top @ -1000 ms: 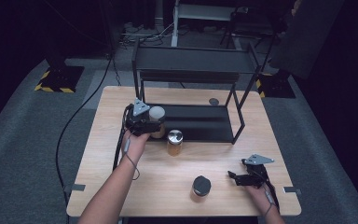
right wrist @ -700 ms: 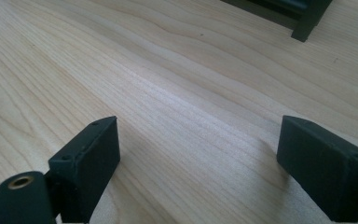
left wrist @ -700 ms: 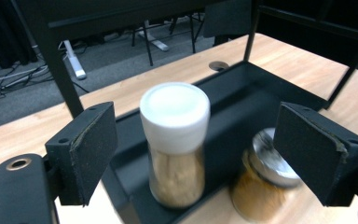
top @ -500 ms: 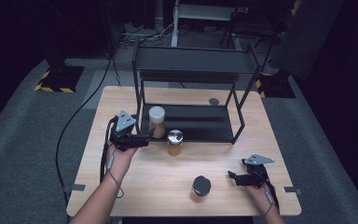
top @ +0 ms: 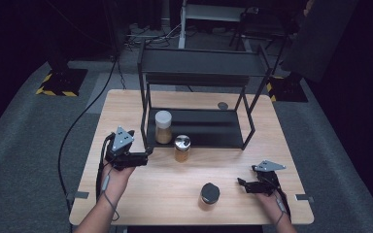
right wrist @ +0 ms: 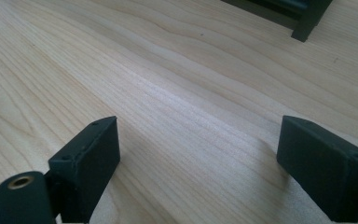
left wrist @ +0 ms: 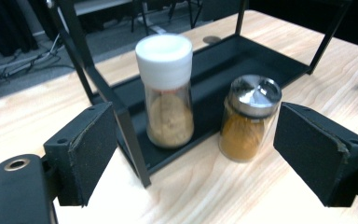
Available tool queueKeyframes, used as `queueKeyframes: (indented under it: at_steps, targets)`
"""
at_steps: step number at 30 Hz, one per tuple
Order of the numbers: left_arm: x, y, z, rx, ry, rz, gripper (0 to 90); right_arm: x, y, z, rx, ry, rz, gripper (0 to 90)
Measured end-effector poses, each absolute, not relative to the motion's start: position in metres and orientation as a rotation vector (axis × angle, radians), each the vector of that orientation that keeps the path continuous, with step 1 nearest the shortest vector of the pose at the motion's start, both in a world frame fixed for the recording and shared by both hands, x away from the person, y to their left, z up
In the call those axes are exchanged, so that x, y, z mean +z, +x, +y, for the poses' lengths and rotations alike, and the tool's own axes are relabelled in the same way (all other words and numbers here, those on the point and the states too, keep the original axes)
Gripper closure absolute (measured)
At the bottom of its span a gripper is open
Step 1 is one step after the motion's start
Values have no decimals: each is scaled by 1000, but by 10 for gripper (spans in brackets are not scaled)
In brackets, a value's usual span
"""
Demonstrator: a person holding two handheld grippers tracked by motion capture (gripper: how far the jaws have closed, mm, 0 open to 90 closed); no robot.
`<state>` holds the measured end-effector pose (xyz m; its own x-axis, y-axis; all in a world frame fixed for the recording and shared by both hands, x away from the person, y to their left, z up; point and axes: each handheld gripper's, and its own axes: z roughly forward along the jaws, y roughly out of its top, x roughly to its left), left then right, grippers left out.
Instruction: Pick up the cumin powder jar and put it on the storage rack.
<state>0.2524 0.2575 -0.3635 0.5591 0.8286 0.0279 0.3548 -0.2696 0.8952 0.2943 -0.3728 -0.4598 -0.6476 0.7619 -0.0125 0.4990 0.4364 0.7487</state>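
A white-lidded jar [top: 163, 127] of tan powder stands on the lower shelf of a black two-tier rack [top: 199, 133], at its left end. Just in front of the shelf, a silver-lidded jar [top: 182, 148] of orange spice stands on the table. My left gripper [top: 147, 155] is open to the left of the rack's front-left post, apart from both jars. In the left gripper view the white-lidded jar [left wrist: 165, 93] and silver-lidded jar [left wrist: 249, 116] stand beyond the wide-apart jaws of the left gripper [left wrist: 200, 156]. My right gripper [top: 241, 183] rests open at the table's near right, and in the right gripper view the right gripper [right wrist: 205, 163] has bare wood between its jaws.
A black-lidded jar [top: 210, 192] stands on the table near the front edge, left of the right gripper. A small dark disc [top: 222, 105] lies behind the rack. The rack's front-left post [left wrist: 130, 140] stands close before the left jaws. A cable [top: 77, 131] trails off the table's left side.
The left gripper has let go of the white-lidded jar on the lower shelf and drawn back left and toward the person. The right gripper has stayed put.
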Motion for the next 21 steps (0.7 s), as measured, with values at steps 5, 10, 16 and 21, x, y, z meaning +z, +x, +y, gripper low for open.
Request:
queueKeyframes:
  at_steps: [5,10,16,21]
  targets:
    - [-375,243,261,623,1861,988,133,-460,294,-373,1048,1077,2345,131]
    - [-389,234,265,614,1860,1012,134,-460,294,-373,1048,1077,2345,131]
    - [-402,224,264,623,1896,1025,136,-460,294,-373,1048,1077,2345,131]
    - [-415,219,262,613,1928,1039,137,-460,294,-373,1047,1079,2345,131]
